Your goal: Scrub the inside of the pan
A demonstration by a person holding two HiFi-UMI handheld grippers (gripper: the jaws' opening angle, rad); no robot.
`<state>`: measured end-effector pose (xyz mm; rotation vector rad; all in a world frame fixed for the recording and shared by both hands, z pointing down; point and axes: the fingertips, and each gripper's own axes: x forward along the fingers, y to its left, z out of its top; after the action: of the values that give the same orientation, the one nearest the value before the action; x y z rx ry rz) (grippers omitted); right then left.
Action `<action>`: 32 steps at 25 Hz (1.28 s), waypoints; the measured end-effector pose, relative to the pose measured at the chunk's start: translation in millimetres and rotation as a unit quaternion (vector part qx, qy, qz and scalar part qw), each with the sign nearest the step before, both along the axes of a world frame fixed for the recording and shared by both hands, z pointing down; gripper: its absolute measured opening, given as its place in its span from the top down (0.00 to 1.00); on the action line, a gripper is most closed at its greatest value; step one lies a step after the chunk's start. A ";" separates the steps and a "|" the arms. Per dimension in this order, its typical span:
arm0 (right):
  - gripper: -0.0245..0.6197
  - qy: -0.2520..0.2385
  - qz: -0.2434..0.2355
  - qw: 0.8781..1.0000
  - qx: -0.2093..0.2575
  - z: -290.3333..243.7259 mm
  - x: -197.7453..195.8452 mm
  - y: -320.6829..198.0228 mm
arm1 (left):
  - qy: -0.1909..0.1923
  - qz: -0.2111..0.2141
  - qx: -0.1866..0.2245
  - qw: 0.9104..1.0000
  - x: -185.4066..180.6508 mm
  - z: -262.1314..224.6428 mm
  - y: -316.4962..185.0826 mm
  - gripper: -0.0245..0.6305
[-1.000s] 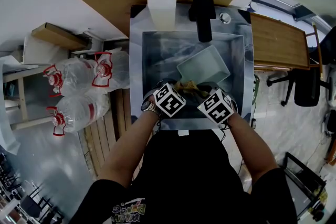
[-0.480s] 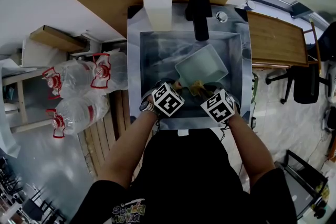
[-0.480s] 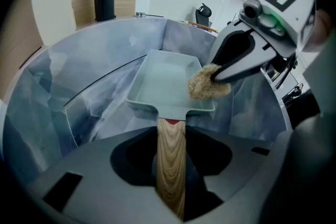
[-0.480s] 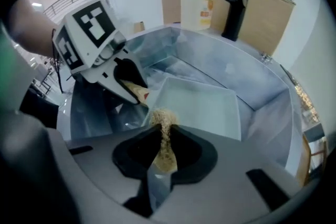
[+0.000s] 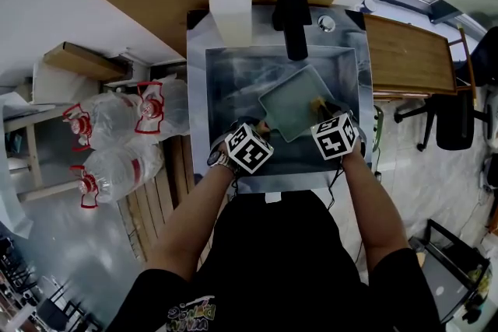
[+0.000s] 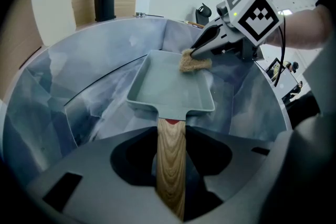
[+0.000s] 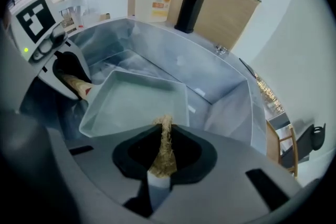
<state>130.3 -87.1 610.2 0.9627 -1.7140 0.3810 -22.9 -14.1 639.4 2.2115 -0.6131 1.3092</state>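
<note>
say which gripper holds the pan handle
The left gripper, shut on the wooden pan handle; the right gripper pinches the tan scrubber instead.

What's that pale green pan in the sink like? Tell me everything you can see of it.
The pan is square, shallow and pale grey-green, with low walls and a light wooden handle that is red at the joint. It sits diagonally in the steel sink. The left tongs clamp its handle; the right tongs press a tan scrubbing pad onto it at a far corner.
</note>
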 end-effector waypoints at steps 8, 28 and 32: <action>0.88 0.022 0.053 0.998 0.026 4.0 10.5 -17.1 | -0.001 0.001 0.001 1.000 -0.7 -0.1 -0.4 0.70; 0.88 -0.195 0.074 0.975 0.071 -69.5 -7.8 -10.8 | -0.031 -0.014 0.064 0.997 -3.5 -22.5 -6.0 0.68; 0.88 -0.243 0.066 0.964 0.087 -96.6 -9.2 -8.0 | -0.027 -0.038 0.089 0.995 0.2 -40.2 -8.1 0.68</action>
<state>121.1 -95.1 513.6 1.1847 -2.1585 0.5993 -22.7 -22.2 599.2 2.2750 -0.8555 1.3237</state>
